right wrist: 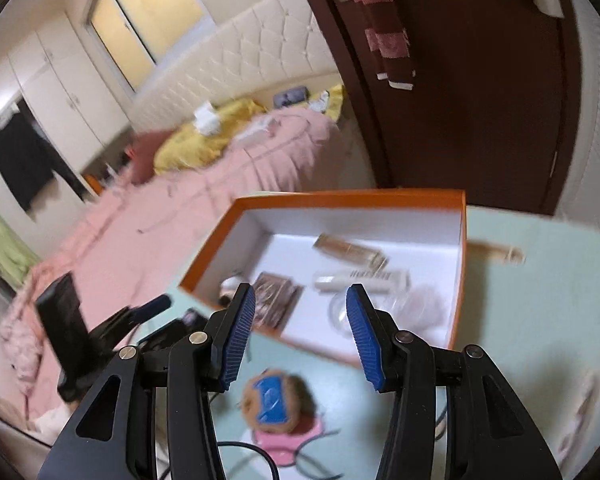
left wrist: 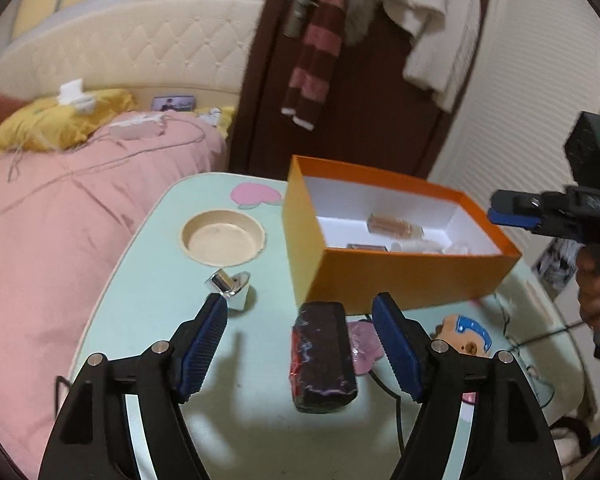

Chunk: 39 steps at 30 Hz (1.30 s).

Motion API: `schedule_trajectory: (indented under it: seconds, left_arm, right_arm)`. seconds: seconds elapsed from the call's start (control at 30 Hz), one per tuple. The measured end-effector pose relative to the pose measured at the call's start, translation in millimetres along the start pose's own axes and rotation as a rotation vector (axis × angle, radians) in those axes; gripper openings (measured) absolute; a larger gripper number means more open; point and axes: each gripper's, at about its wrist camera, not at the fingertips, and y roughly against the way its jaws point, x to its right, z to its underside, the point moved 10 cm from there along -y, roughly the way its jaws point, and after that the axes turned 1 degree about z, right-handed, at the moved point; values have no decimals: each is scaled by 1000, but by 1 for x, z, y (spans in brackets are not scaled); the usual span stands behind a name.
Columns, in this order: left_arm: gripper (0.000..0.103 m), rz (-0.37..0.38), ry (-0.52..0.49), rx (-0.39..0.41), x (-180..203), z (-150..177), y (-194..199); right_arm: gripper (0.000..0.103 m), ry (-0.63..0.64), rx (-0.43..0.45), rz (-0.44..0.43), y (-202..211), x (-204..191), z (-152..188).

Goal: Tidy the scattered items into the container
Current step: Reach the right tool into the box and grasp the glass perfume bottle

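Pale mint worktop (left wrist: 148,320), smooth, with a round beige recessed cup well (left wrist: 223,237) near its far edge. Orange cardboard box (left wrist: 400,276), rectangular, white inside, holding a clear amber bottle (left wrist: 394,226), a white ribbed tube (right wrist: 360,279), a printed card (right wrist: 274,294) and crinkled clear plastic. Dark glossy block in shiny wrap (left wrist: 324,356) lying on the worktop just before the box, between the ribbed blue pads of the left claw (left wrist: 300,340), spread wide and touching nothing. Mirror-finish cone-shaped metal piece (left wrist: 232,286) just beyond the left pad. Right claw (right wrist: 300,332) likewise spread, empty, level above the box's near rim.
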Motion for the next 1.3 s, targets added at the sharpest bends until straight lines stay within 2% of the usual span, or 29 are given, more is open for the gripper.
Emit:
schedule_trajectory:
  seconds: [0.1,0.3,0.47,0.57,0.73,0.9,0.97,1.0,1.07,1.13,1.3]
  left_arm:
    - [78,-9,30,-13,-8,1,-5]
    - [78,-9,94,-22,-18,3,-9]
    - [78,-9,127,-12,-22,4,-7]
    - [78,-9,83,24,-14,1,-2]
    - [78,-14,-83,106,14,-4,12]
    - [79,11,-290,137,53,5,17]
    - [80,11,-349,133,63,11,17]
    - [80,5,-365,131,65,12,17]
    - [80,-1,-367,128,64,11,16]
    - [80,-1,-339,122,58,9,16]
    - [81,-8,-260,115,42,3,16]
  right_arm:
    - [49,37,-50,17,-11,-2,-15]
    - [49,149,-208,186,-48,10,-22]
    - [49,153,-341,224,-78,26,-19]
    - [49,177,-392,236,-92,29,-19]
    - [49,208,-470,246,-110,29,-12]
    - [49,288,-507,274,-123,30,-4]
    - [36,329,-484,277,-123,28,-4]
    - [34,350,-472,279,-123,27,-4]
    - [24,353,-458,264,-122,24,-3]
    - [19,350,-443,255,-119,21,-3]
    - [19,328,-373,230,-104,16,-9]
